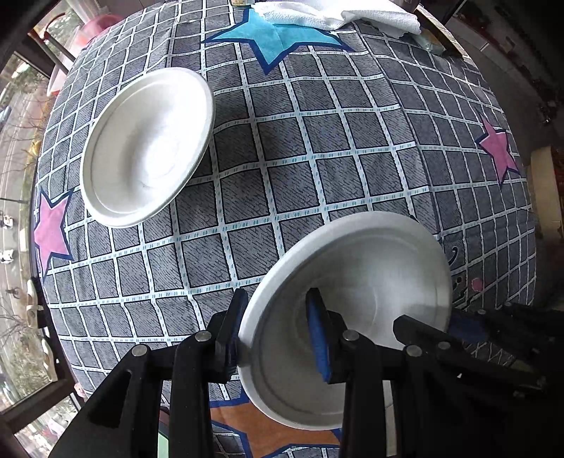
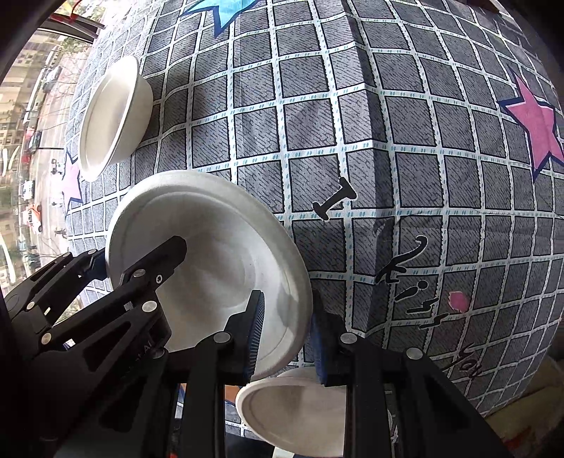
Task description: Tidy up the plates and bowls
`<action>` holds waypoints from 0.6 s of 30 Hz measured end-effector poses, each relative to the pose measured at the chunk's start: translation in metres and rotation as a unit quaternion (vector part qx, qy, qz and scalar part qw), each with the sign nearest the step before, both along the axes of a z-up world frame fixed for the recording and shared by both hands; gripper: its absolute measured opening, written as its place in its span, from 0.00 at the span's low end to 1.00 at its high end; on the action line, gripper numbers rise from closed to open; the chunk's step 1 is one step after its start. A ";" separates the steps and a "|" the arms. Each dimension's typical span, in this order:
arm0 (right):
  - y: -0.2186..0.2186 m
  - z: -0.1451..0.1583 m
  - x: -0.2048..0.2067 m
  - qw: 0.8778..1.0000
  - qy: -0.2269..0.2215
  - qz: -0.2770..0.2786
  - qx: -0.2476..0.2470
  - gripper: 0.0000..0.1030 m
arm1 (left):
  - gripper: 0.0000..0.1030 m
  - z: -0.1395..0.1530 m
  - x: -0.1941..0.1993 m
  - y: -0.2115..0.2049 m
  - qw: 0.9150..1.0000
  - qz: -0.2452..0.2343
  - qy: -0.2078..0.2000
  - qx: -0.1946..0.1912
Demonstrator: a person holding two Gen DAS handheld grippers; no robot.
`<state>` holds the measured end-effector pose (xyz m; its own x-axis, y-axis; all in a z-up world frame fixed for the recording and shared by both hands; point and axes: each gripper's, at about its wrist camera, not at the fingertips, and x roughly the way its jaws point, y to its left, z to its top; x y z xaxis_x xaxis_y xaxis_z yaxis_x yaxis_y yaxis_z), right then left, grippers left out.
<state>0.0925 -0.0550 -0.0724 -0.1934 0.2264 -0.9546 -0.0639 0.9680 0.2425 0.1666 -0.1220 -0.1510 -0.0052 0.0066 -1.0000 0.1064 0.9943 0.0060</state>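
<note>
Checked grey cloth [image 1: 317, 148] with white grid lines covers the whole table, printed with a blue star [image 1: 271, 38] at the far edge, pink stars [image 1: 498, 148] at the sides, an orange patch [image 1: 246, 422] at the near edge and black lettering [image 2: 405, 267] in the right wrist view. Window [image 1: 17, 176] with a street outside runs down the left. White folded towel [image 1: 338, 14] lies at the far edge, overlapping the blue star. Held bowl [image 1: 356, 303], white, shallow, is lifted and tilted near the near edge, gripped from both sides. Left gripper [image 1: 278, 331] pinches the bowl's left rim, one blue pad outside the wall, the other inside; jaws nearly pressed together on the wall. Right gripper [image 2: 285, 334] pinches the opposite rim the same way, one pad inside, one outside, also narrow. Each gripper's black linkage blocks the near part of the bowl in the other's view. Second bowl [image 1: 148, 148], same white kind, sits upright on the cloth at the far left, well apart from the held one, near a pink star [image 1: 51, 229]. Third bowl [image 2: 296, 412] shows only in the right wrist view, lying below the held bowl at the near edge, partly hidden behind the right gripper's fingers. Nothing lies on the cloth between the held bowl and the far-left bowl.
</note>
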 end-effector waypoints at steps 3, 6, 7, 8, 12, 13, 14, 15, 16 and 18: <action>-0.007 0.009 -0.003 1.000 -0.003 -0.004 0.000 0.27 | 0.35 0.015 -0.009 -0.028 1.000 -0.012 -0.005 0.000; -0.016 0.018 -0.012 1.000 -0.005 -0.007 0.000 0.27 | 0.35 0.024 -0.021 -0.047 1.000 -0.028 -0.008 -0.002; -0.019 0.021 -0.015 1.000 -0.004 -0.009 -0.001 0.27 | 0.35 0.028 -0.023 -0.053 0.999 -0.034 -0.009 -0.003; -0.023 0.024 -0.019 1.000 -0.004 -0.012 -0.002 0.27 | 0.35 0.031 -0.027 -0.059 0.999 -0.039 -0.009 -0.004; -0.038 0.036 -0.034 1.000 -0.002 -0.025 -0.007 0.27 | 0.35 0.043 -0.047 -0.086 0.998 -0.060 -0.011 -0.012; -0.040 0.035 -0.043 1.000 -0.003 -0.028 -0.008 0.27 | 0.36 0.045 -0.053 -0.094 0.998 -0.067 -0.011 -0.015; -0.044 0.037 -0.048 0.999 -0.003 -0.032 -0.009 0.27 | 0.36 0.045 -0.065 -0.100 0.997 -0.074 -0.011 -0.017; -0.049 0.039 -0.053 0.999 -0.001 -0.036 -0.010 0.27 | 0.36 0.046 -0.071 -0.107 0.996 -0.082 -0.011 -0.019; -0.054 0.042 -0.056 0.999 0.001 -0.041 -0.010 0.27 | 0.36 0.048 -0.076 -0.114 0.996 -0.089 -0.010 -0.020; -0.062 0.044 -0.067 0.999 0.006 -0.049 -0.013 0.27 | 0.37 0.039 -0.098 -0.111 0.994 -0.102 -0.005 -0.025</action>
<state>0.0255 -0.1167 -0.0289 -0.1832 0.2201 -0.9581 0.0346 0.9754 0.2175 0.0688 -0.2334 -0.1121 0.0021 -0.0431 -0.9991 0.3065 0.9510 -0.0404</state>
